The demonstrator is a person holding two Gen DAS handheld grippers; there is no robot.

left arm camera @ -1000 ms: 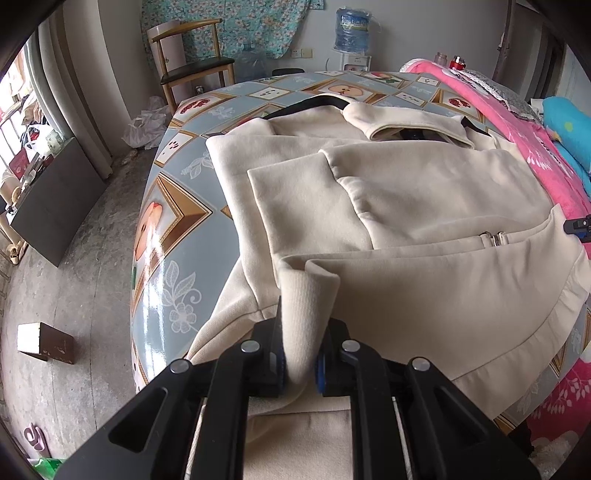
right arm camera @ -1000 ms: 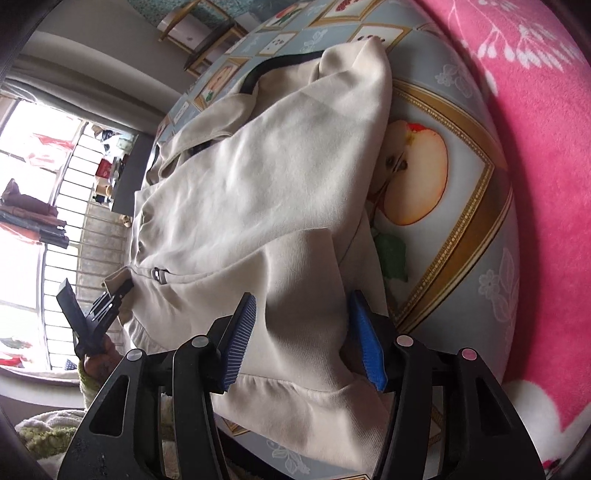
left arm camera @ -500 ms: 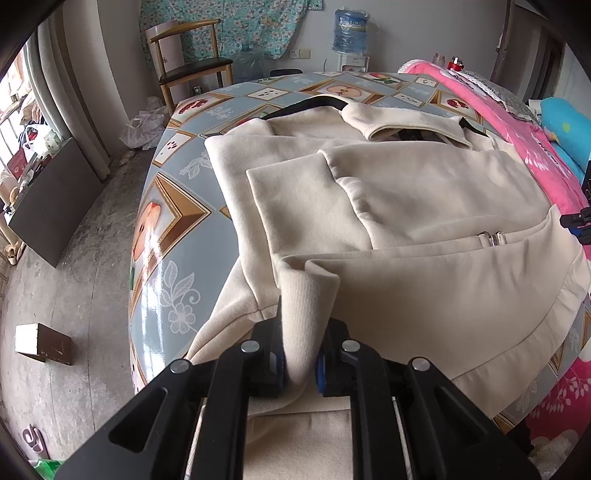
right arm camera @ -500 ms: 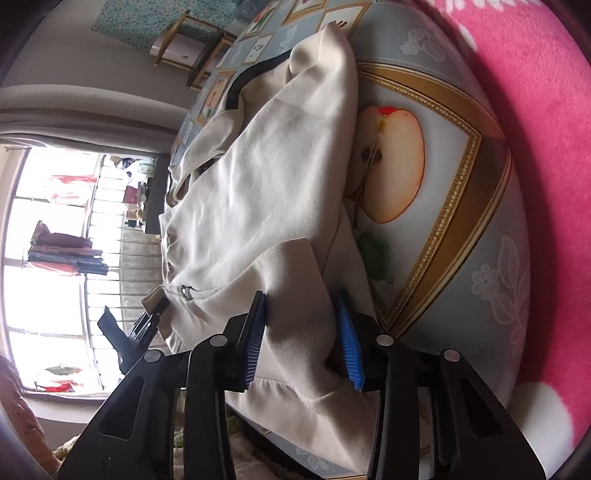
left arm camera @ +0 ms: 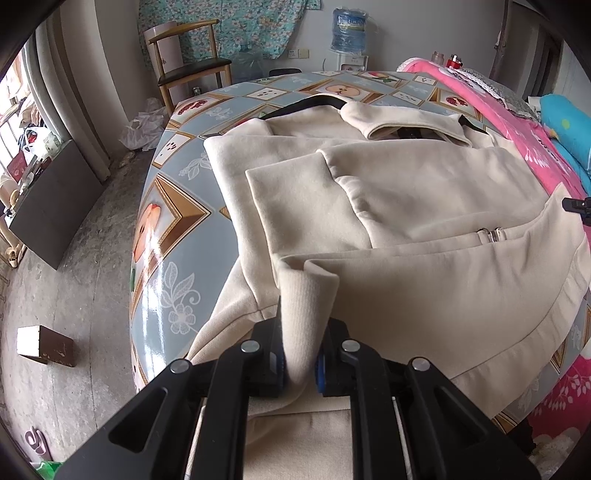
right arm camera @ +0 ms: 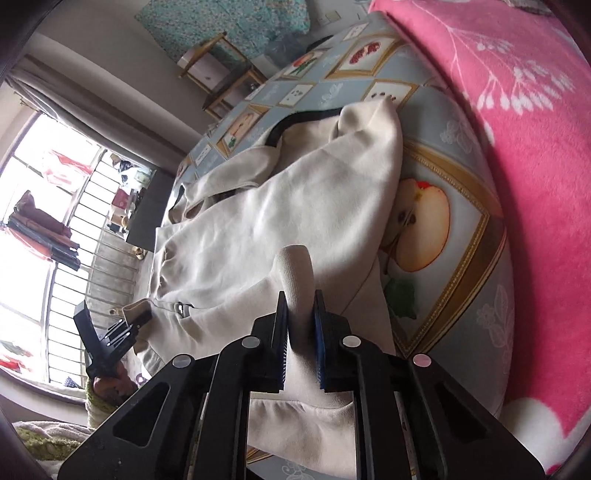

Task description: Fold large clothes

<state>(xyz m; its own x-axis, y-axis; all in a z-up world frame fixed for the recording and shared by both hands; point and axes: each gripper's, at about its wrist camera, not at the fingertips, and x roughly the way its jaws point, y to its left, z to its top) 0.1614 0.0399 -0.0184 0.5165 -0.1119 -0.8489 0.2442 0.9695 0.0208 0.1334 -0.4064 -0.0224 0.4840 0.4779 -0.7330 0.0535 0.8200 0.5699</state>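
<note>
a cream jacket (left arm camera: 406, 206) lies spread across a table covered with a fruit-patterned oilcloth (left arm camera: 173, 206), its dark-lined collar toward the far edge and its ribbed hem hanging over the near edge. one sleeve is folded across the chest. a metal zip pull (left arm camera: 489, 234) shows near the front opening.

left gripper (left arm camera: 299, 363): jaws pinched on a raised fold of the ribbed hem at the near left corner; fabric stands up between the blue pads.

right gripper (right arm camera: 300, 328): jaws closing, with a bunched fold of the hem at the opposite corner between the blue pads, which press on it from both sides.

a pink blanket (right arm camera: 517, 110) borders the table on the right. a wooden chair (left arm camera: 192, 70) and a water bottle (left arm camera: 349, 29) stand beyond the table
</note>
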